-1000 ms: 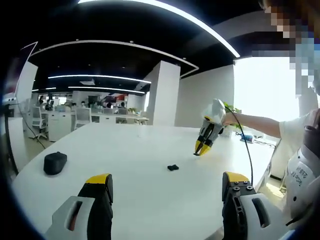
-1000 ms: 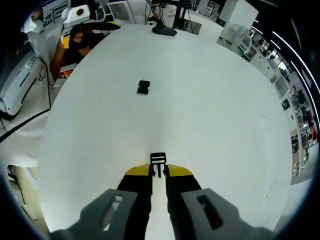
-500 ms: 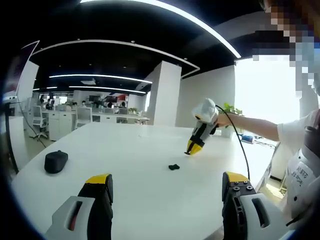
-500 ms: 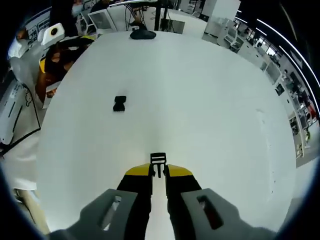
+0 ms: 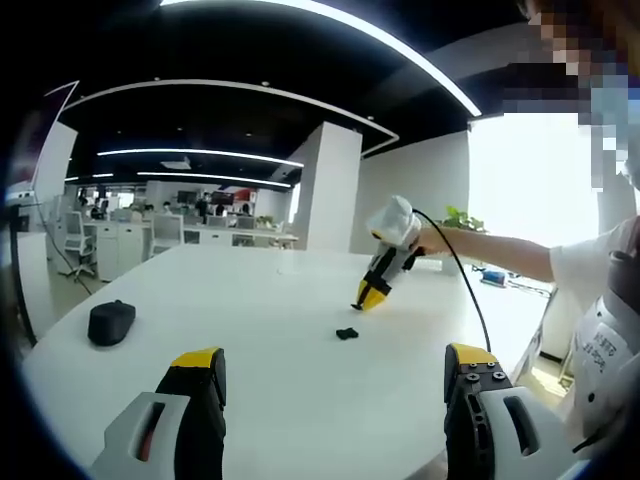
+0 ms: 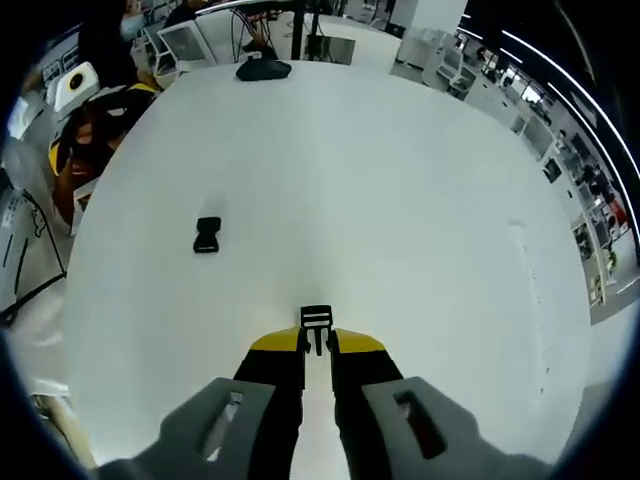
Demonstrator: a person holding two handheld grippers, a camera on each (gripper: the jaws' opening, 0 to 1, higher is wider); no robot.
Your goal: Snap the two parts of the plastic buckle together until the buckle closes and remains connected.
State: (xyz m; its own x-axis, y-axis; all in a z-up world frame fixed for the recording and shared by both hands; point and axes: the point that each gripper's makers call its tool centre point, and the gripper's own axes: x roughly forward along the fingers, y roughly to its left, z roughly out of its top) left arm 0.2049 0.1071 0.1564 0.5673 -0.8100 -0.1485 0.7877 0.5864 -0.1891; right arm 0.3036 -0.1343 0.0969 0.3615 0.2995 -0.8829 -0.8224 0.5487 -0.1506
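Observation:
In the right gripper view my right gripper [image 6: 317, 345] is shut on a black pronged buckle part [image 6: 316, 322], held above the white table [image 6: 400, 200]. The other buckle part [image 6: 207, 234], small and black, lies flat on the table to the left. In the left gripper view that same loose part [image 5: 346, 333] rests mid-table, and my right gripper [image 5: 365, 300] hangs above and just beyond it, pointing down. My left gripper [image 5: 335, 365] stands open near the table's near edge with nothing between its fingers.
A black computer mouse [image 5: 110, 323] sits at the table's left side, seen far back as the same mouse [image 6: 263, 68] in the right gripper view. A person's arm [image 5: 500, 248] reaches in from the right. Office desks and chairs stand beyond the table.
My right gripper has moved leftward over the table with the pronged part, closing on the loose part. The left gripper has stayed still and open.

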